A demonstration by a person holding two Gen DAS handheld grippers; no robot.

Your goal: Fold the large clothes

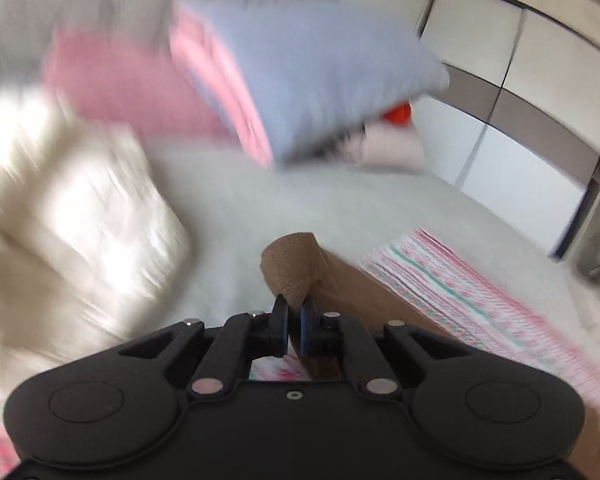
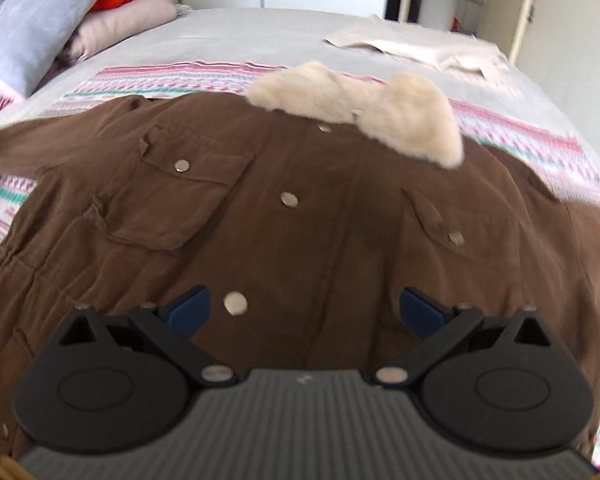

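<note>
L gripper (image 1: pixel 294 316) pinched on brown cotton jacket w/ fleece collar (image 2: pixel 300 208) sleeve | R gripper (image 2: pixel 305 312) wide open, empty | risk: thin bite, sleeve slips mid-fold

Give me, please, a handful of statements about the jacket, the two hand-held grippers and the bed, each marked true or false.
1. The left hand-held gripper is shut on a fold of the brown jacket. True.
2. The right hand-held gripper is clamped on the fleece collar. False: its jaws stand wide open above the jacket front, holding nothing.
3. The jacket lies front up, with its snap buttons showing. True.
4. The jacket rests directly on a bare wooden floor. False: it lies on a striped pink blanket on the bed.
5. A blue pillow sits at the head of the bed. True.
</note>
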